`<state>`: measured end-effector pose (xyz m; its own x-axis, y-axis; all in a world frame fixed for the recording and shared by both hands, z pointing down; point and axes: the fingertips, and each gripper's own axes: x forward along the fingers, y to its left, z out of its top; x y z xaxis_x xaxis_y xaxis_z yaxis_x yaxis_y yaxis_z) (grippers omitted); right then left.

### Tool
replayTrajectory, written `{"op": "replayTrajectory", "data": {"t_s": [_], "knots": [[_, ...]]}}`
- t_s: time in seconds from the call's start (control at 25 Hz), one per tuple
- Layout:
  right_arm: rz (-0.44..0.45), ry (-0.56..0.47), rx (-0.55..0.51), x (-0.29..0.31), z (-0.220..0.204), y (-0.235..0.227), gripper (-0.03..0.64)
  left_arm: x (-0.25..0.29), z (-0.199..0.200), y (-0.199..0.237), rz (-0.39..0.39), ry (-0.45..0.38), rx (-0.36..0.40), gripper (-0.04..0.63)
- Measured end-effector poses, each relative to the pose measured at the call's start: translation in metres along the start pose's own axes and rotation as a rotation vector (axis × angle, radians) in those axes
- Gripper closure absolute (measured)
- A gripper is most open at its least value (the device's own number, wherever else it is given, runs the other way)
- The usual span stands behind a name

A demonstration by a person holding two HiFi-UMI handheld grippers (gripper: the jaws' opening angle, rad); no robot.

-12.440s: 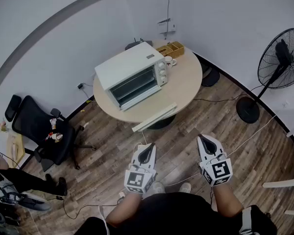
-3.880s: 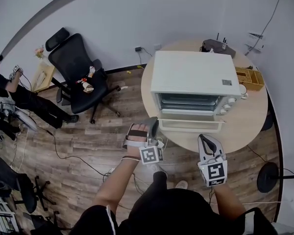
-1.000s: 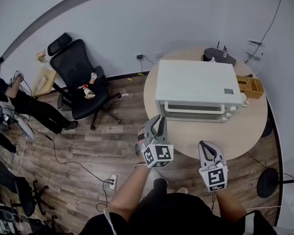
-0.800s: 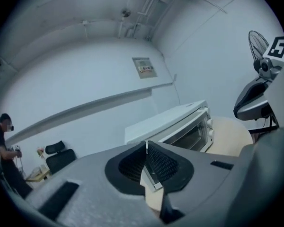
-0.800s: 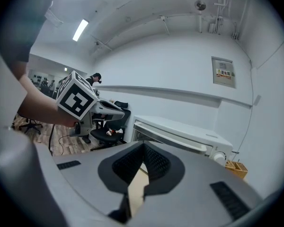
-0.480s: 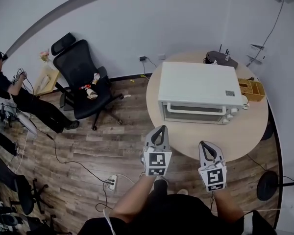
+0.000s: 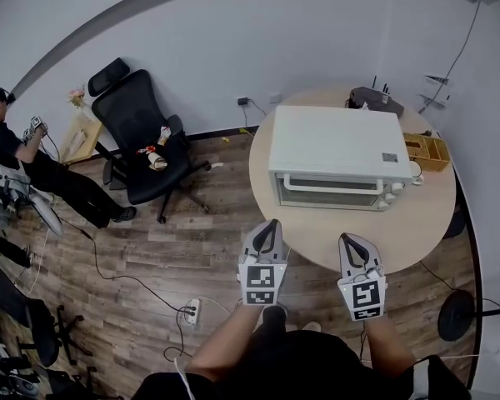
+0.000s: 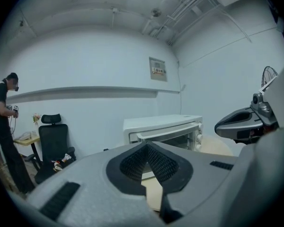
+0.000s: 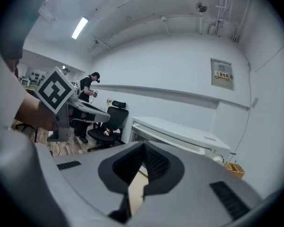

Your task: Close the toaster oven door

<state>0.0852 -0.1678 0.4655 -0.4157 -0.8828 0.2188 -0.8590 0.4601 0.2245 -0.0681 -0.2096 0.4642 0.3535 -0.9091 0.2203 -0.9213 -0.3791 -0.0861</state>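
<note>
oven: white toaster oven (image 7: 337, 152) sits on a round table (image 7: 404, 232), toward the far side; front faces the person.
door: door (image 7: 327, 193) looks folded up flush with the front, handle (image 7: 332, 182) along its top edge. Judged closed; nothing appears left to do.
long axis: oven and handle run left-right across the head view, square to the line the grippers point along.
bearing: oven lies ahead of both grippers, apart from each. The left one lines up with the door's left end, the right one with its middle.
left gripper: left gripper (image 7: 270, 223) hovers over the floor just off the table's near-left rim; jaws clenched, tips together, nothing between them (image 8: 146, 144).
right gripper: right gripper (image 7: 347, 238) hovers at the table's near rim; jaws likewise pinched together and empty (image 9: 143, 145).
nearer hand: too close to rank from above; any further push on the handle would suit the right one, being centred.
around: wooden box (image 7: 427, 148) beside the oven's right end; black chair (image 7: 142, 152) and a person (image 7: 17, 152) well off to the left.
</note>
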Motion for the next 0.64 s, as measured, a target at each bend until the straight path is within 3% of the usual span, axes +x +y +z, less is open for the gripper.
{"op": "replayTrajectory", "data": {"t_s": [0.28, 0.64], "knots": [[-0.038, -0.017, 0.03, -0.008, 0.001, -0.011, 0.618, -0.008, 0.0, -0.006, -0.048, -0.028, -0.021, 0.589], [-0.062, -0.012, 0.015, -0.01, 0.002, -0.02, 0.618, -0.013, -0.005, -0.005, -0.054, -0.012, -0.004, 0.589]]}}
